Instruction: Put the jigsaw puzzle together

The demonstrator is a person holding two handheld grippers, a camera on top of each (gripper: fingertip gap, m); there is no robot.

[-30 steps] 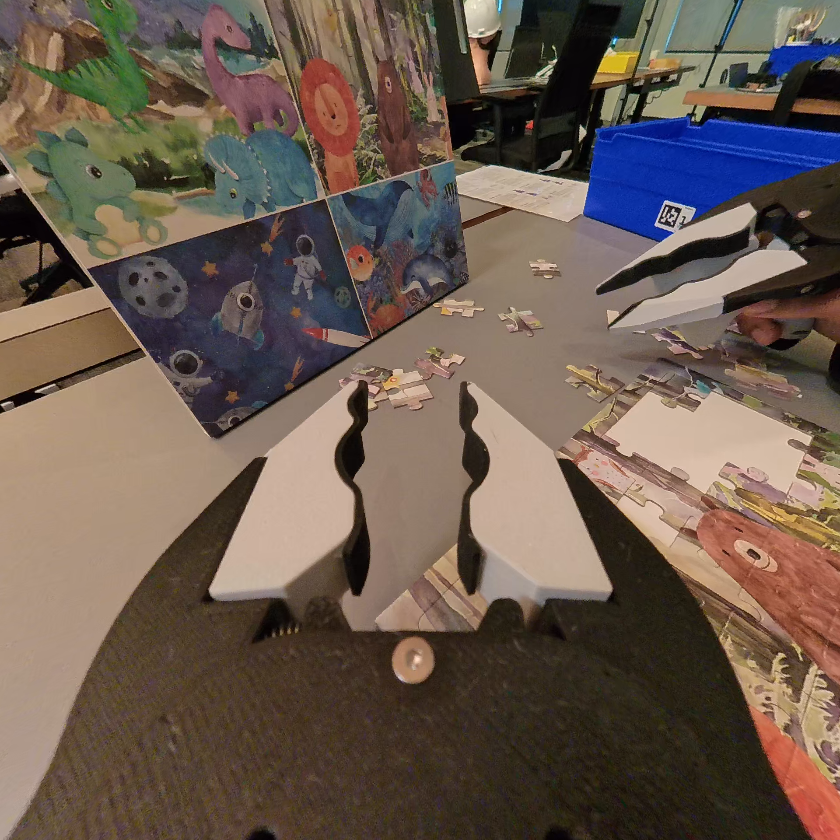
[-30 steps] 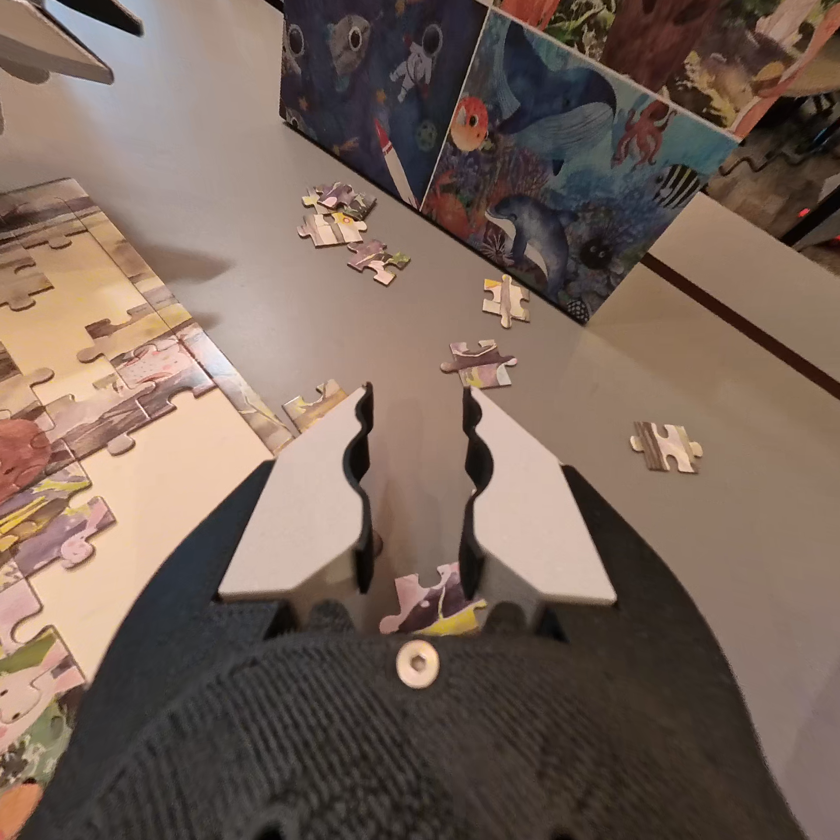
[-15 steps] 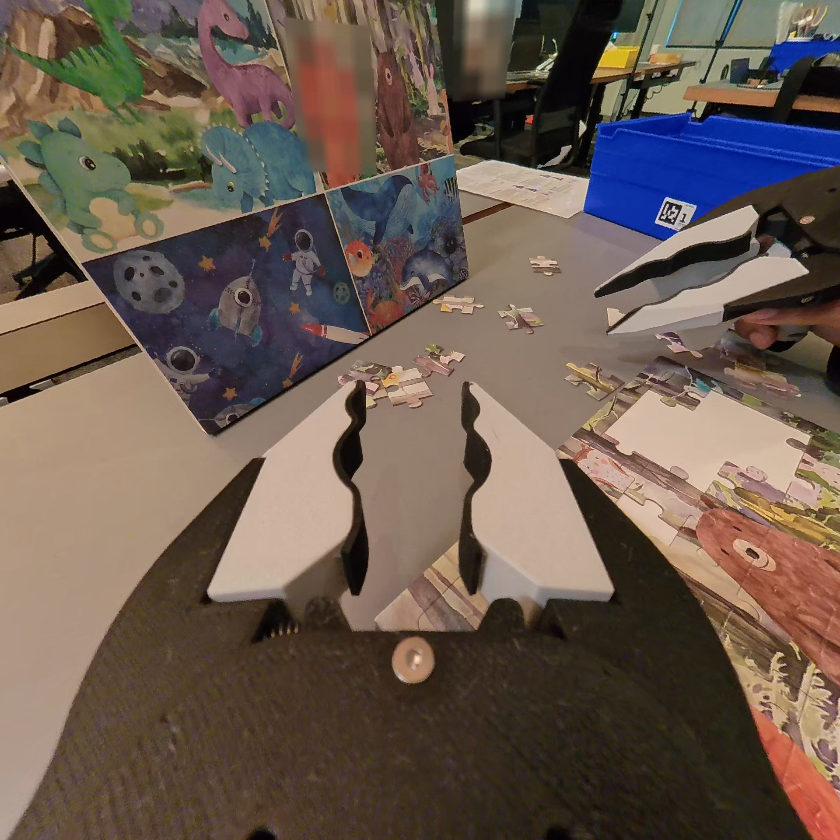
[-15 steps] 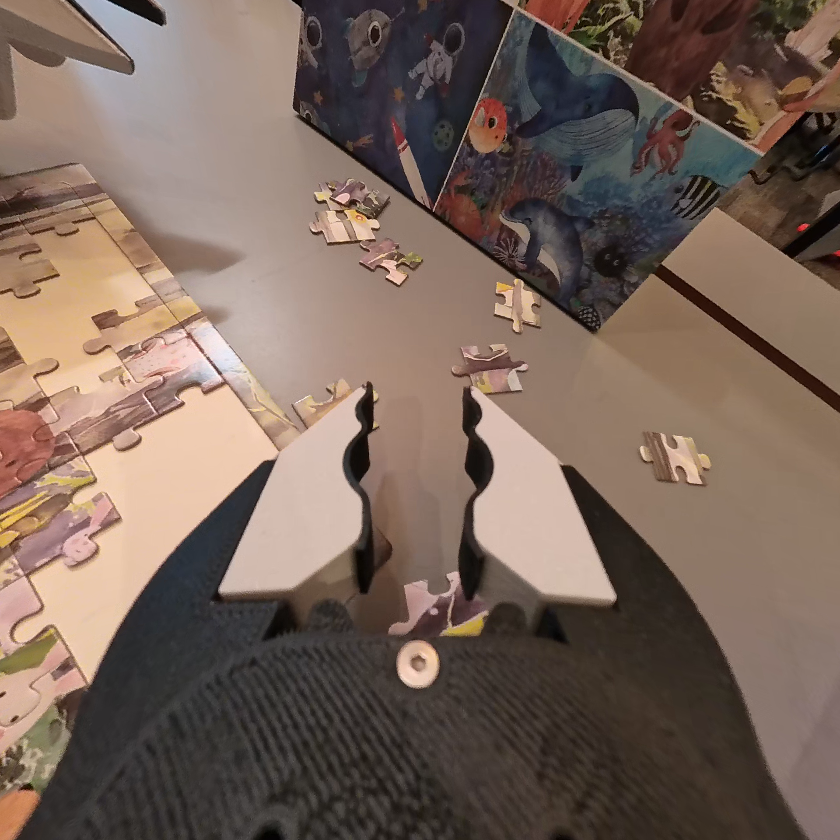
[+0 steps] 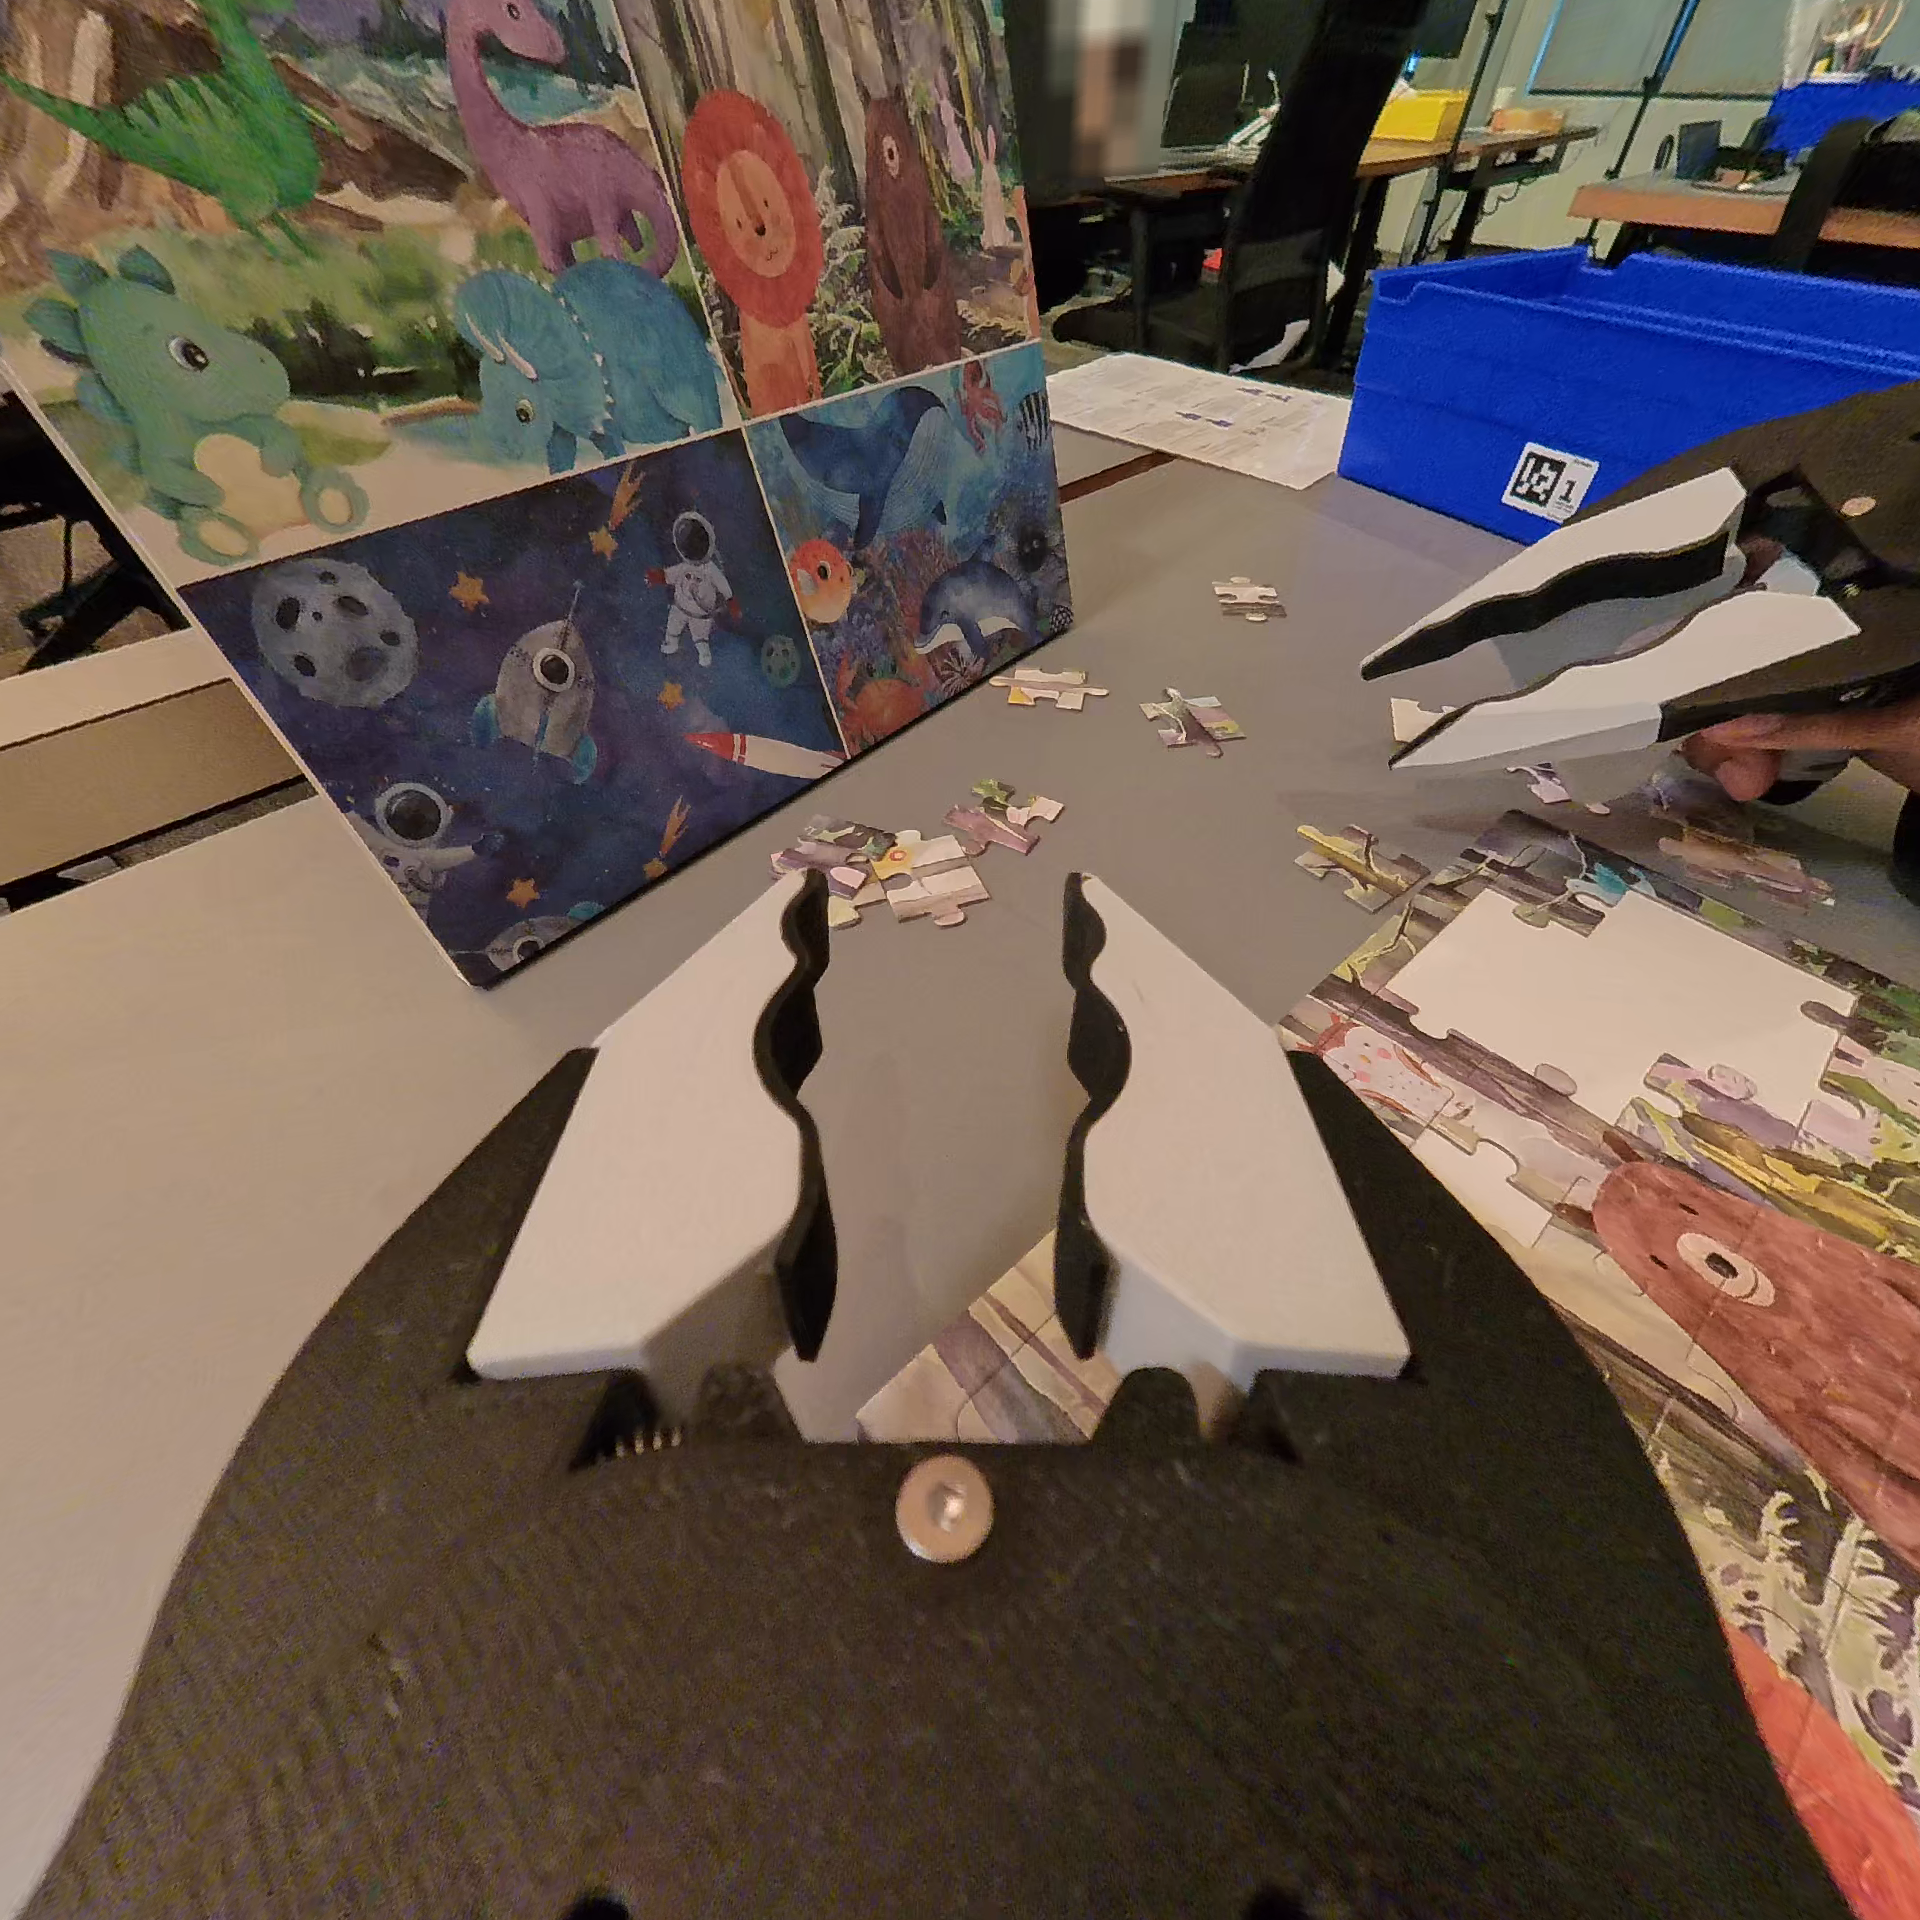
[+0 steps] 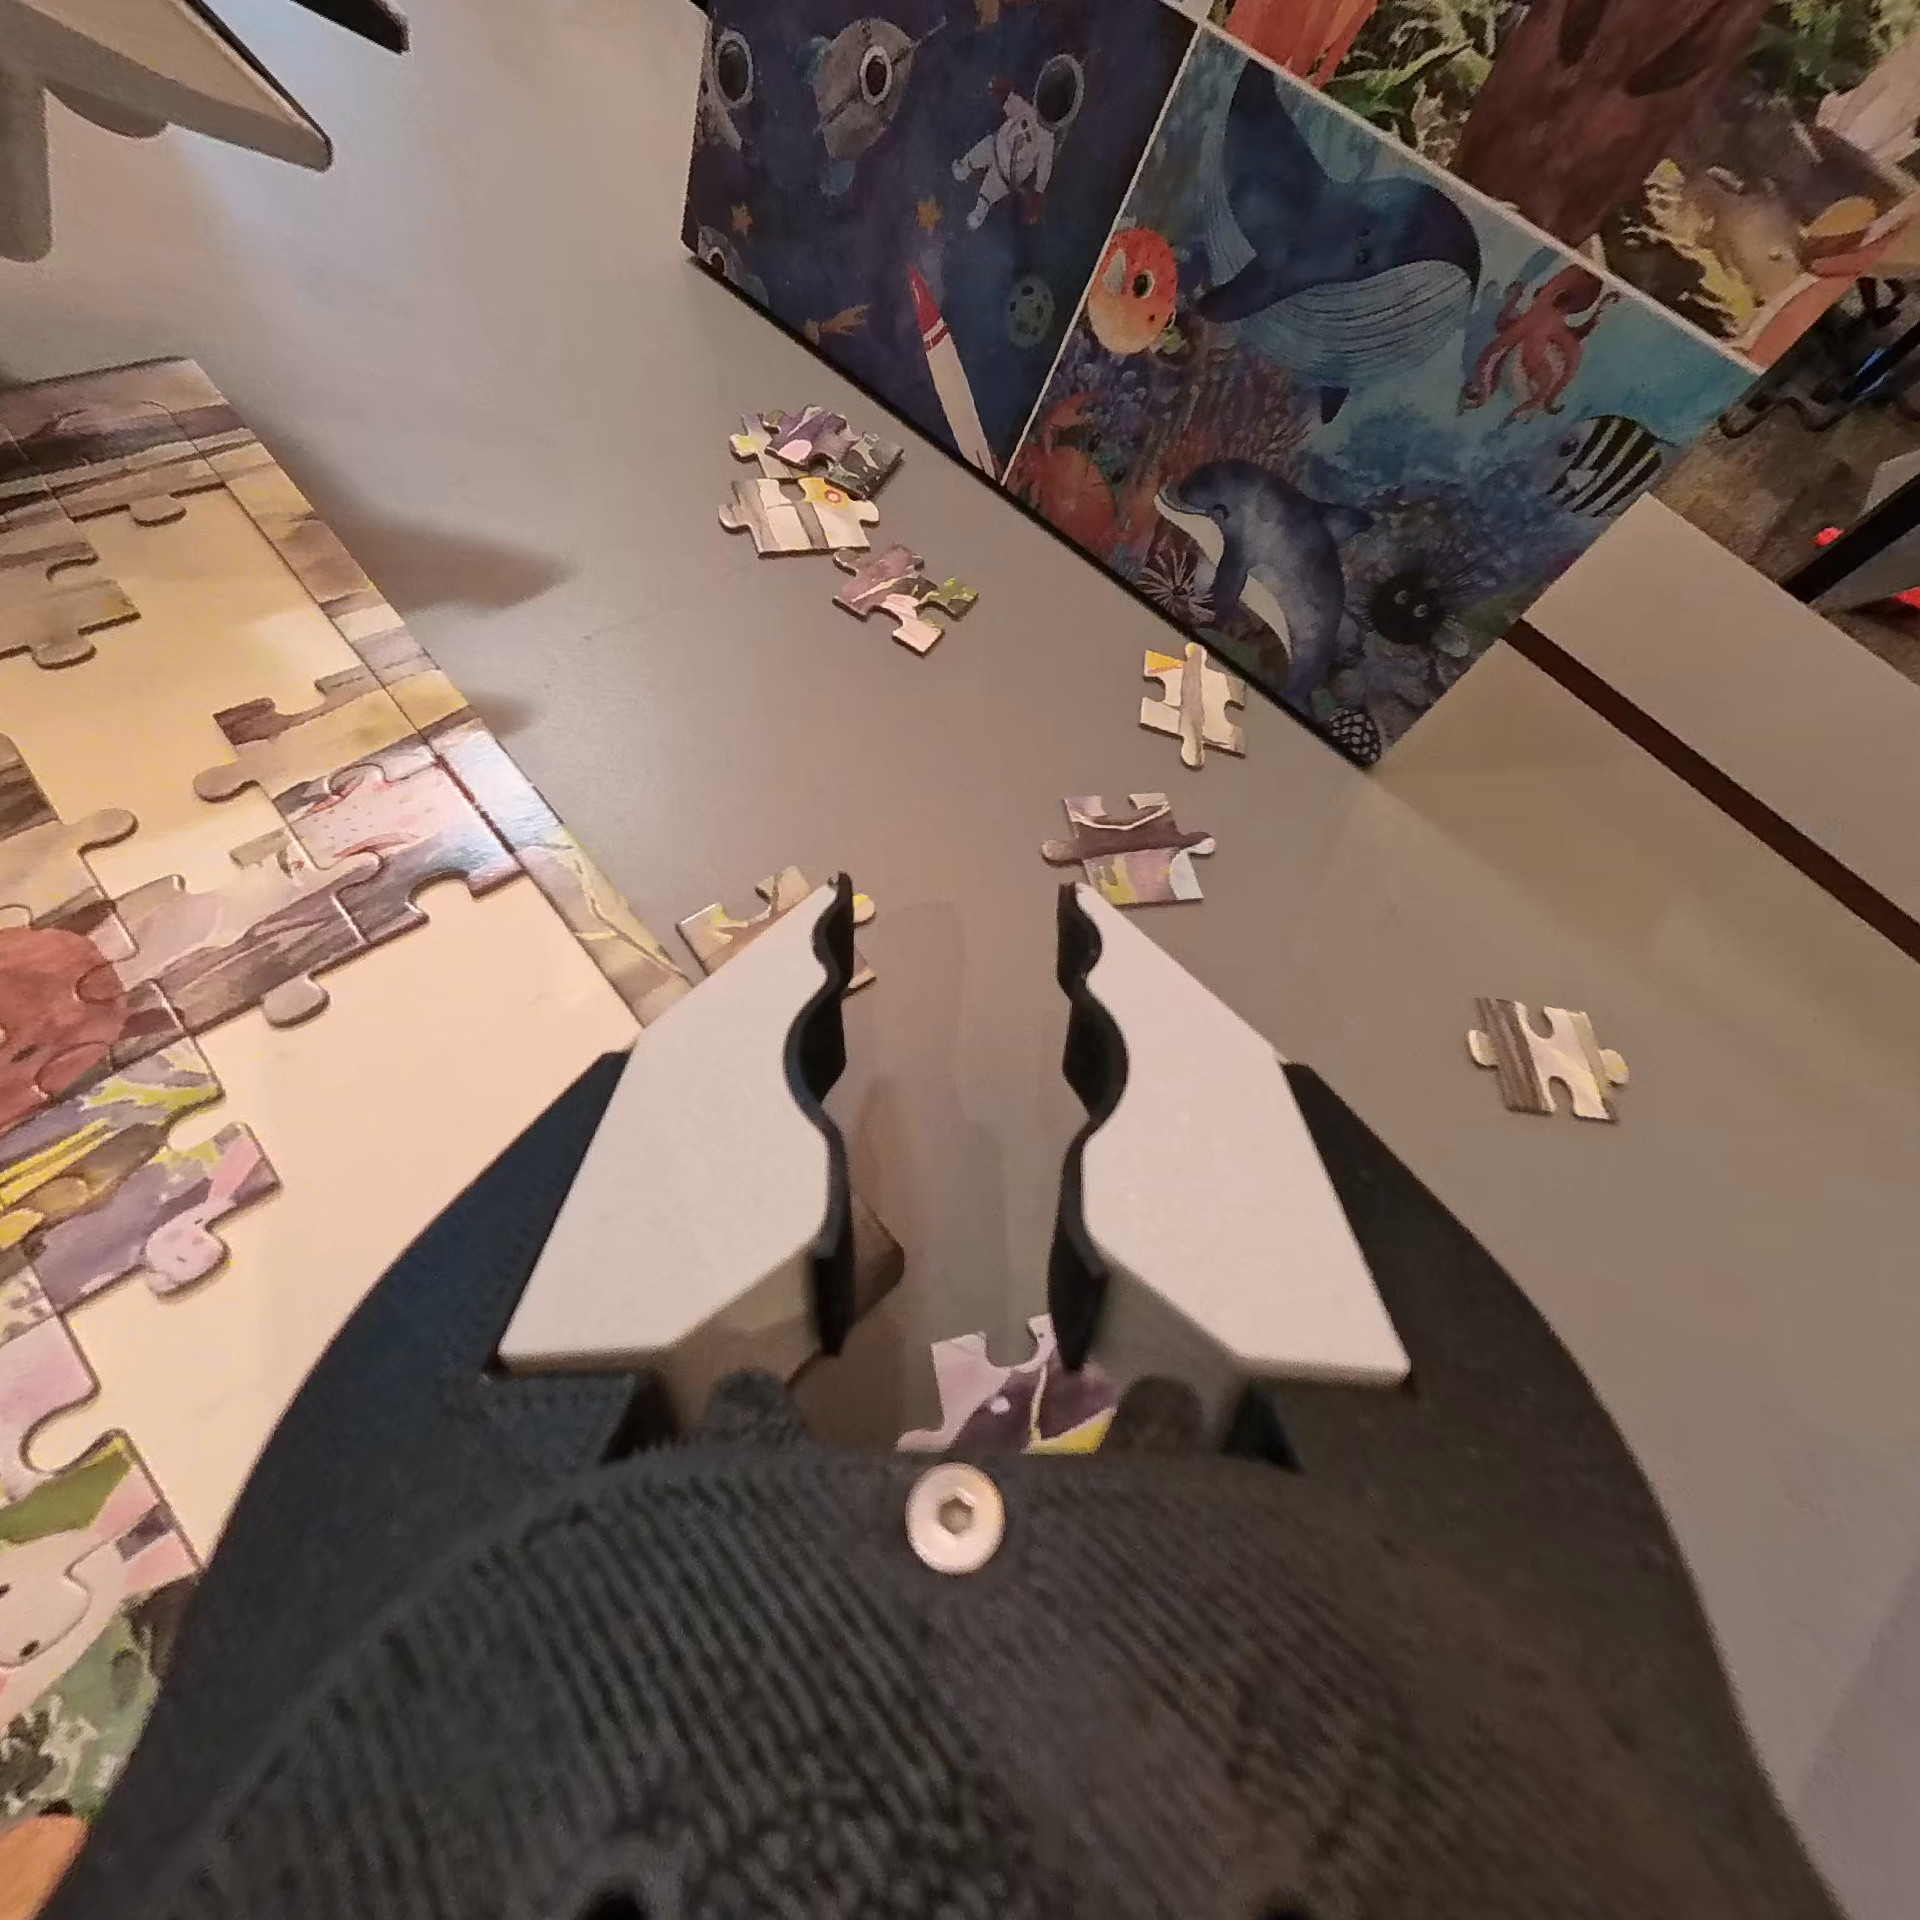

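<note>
Right claw [image 6: 951, 904] gapes empty above table; loose piece [image 6: 1130, 847] just beyond its tips.

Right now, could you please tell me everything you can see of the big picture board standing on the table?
The board is a flat, rigid panel that looks like printed card, with a thin white edge. It shows four painted scenes: dinosaurs, forest animals with a lion and bear, space with astronauts and rockets, and a sea with a whale. It stands on its lower edge on the grey table, leaning back. Loose pieces lie near its foot, not touching it.
</note>
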